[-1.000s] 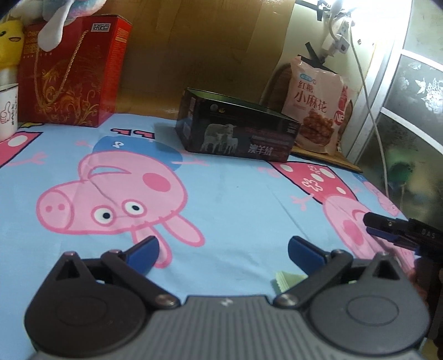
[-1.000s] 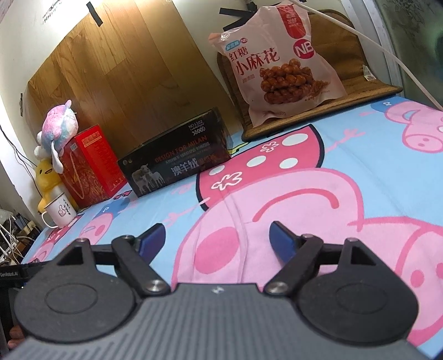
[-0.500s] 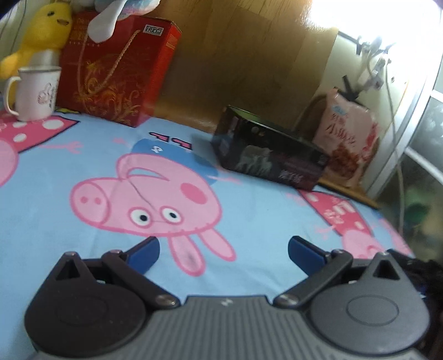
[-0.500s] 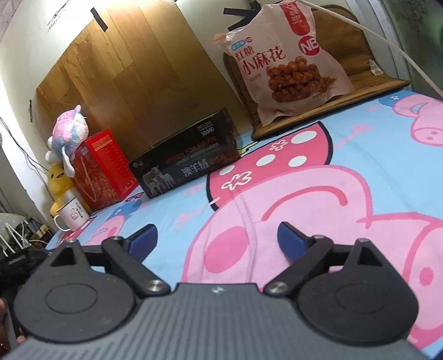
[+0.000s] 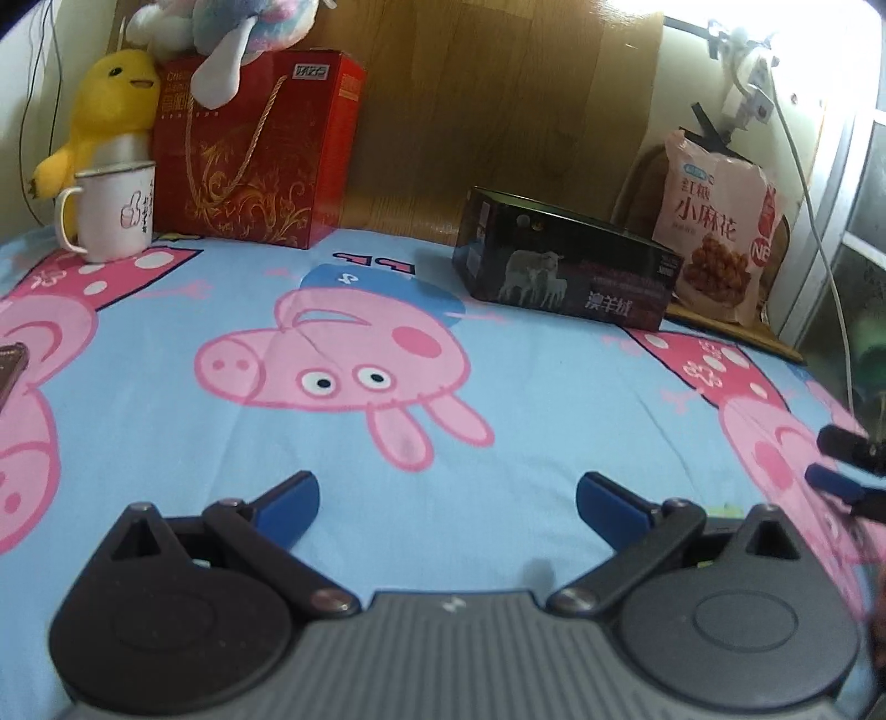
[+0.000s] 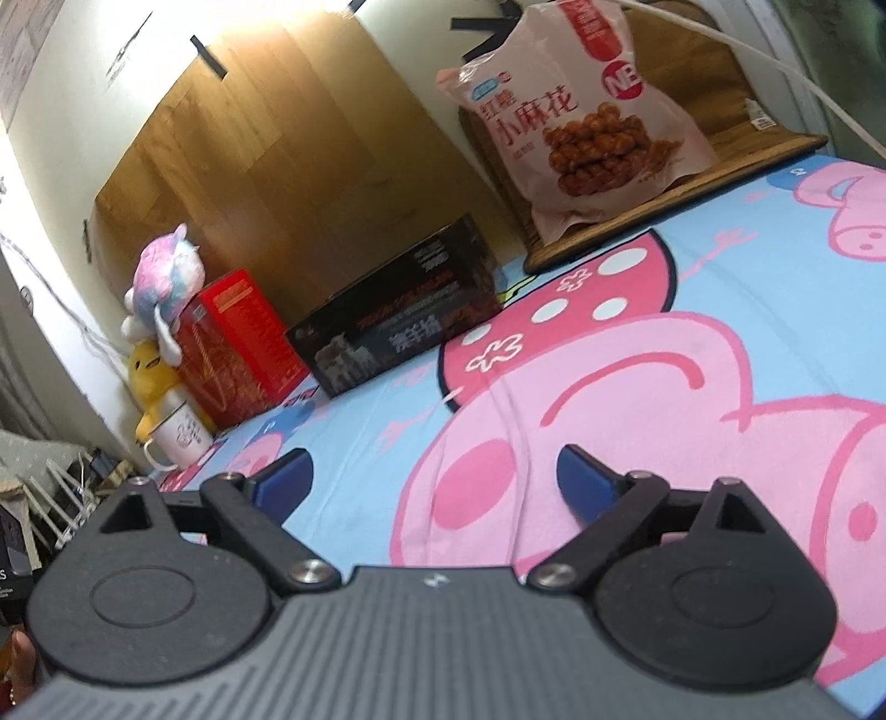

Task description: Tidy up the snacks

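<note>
A pink snack bag [image 5: 714,232] [image 6: 581,116] leans upright at the back right on a wooden mat [image 6: 664,221]. A black box with sheep printed on it [image 5: 565,271] [image 6: 398,327] lies to the left of the bag on the blue cartoon-pig sheet [image 5: 554,399]. My left gripper [image 5: 448,495] hovers low over the sheet's near part, open, with nothing between its blue pads. My right gripper [image 6: 432,471] is also open and empty, well short of the bag and box. Its fingers [image 5: 841,443] show at the right edge of the left wrist view.
At the back left stand a red gift box [image 5: 249,149] [image 6: 238,343], a pastel plush [image 5: 232,33] on top of it, a yellow plush [image 5: 105,111] and a white mug [image 5: 111,210] [image 6: 180,437]. A white cable [image 5: 819,221] hangs at the right. A dark object [image 5: 11,365] lies at the left edge.
The left wrist view has swung left, bringing the mug and yellow plush into sight. My right gripper's jaws have spread wider, and its view has tipped slightly.
</note>
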Action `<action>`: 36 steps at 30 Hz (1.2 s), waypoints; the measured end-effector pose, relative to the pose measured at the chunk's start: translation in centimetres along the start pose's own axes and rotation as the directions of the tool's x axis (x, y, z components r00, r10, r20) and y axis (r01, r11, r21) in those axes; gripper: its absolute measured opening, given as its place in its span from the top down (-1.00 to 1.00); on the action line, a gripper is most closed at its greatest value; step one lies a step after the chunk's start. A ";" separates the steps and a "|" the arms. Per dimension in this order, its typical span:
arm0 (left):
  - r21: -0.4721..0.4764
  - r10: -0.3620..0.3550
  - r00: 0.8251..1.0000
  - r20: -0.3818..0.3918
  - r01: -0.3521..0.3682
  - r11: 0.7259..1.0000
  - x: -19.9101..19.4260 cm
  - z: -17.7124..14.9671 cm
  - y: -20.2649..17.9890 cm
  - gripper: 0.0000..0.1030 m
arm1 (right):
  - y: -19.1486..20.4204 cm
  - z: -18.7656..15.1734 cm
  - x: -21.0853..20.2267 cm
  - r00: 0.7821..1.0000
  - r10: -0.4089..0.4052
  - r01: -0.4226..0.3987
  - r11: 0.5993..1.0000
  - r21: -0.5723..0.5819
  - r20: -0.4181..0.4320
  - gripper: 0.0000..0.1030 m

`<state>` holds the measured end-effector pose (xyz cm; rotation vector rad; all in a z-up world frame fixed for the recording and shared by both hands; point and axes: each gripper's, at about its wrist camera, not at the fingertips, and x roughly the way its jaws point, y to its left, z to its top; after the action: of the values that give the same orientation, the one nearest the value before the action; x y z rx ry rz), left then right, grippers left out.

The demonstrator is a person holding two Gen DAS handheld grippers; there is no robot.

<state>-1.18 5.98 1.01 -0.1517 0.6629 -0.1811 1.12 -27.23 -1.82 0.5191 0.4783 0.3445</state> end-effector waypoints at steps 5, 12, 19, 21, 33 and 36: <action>0.046 0.031 0.999 -0.015 -0.030 0.999 0.1 -0.1 -0.8 -0.99 | 0.6 -0.2 0.0 1.000 0.006 -0.007 0.999 -0.034 -0.031 -0.97; 0.068 -0.020 0.999 -0.040 0.022 0.997 0.5 0.4 -0.7 -0.99 | 1.4 -0.4 0.3 0.999 -0.014 0.011 0.997 -0.076 -0.044 -1.00; 0.065 -0.077 0.996 -0.046 0.080 0.995 -0.2 0.2 -0.3 -0.99 | 2.7 -1.0 0.4 0.996 -0.009 -0.004 0.989 -0.148 -0.090 -1.00; 0.025 -0.160 0.986 -0.054 0.162 0.986 -0.7 0.1 0.2 -0.99 | 3.2 -1.4 0.3 0.993 0.023 -0.041 0.986 -0.160 -0.113 -1.00; -0.026 -0.388 0.913 -0.128 0.389 0.921 -0.8 -0.6 -2.1 -0.98 | 11.1 -5.8 2.2 0.963 -0.048 -0.121 0.803 -0.584 -0.266 -1.00; -0.054 -0.453 0.879 -0.145 0.451 0.891 -0.3 -0.5 -2.8 -0.98 | 11.6 -6.0 3.0 0.955 -0.033 -0.162 0.775 -0.611 -0.295 -1.00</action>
<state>-2.07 3.31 1.31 -0.3136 0.7771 -0.6447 -1.71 -14.17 -1.08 -0.1849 0.5932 0.6262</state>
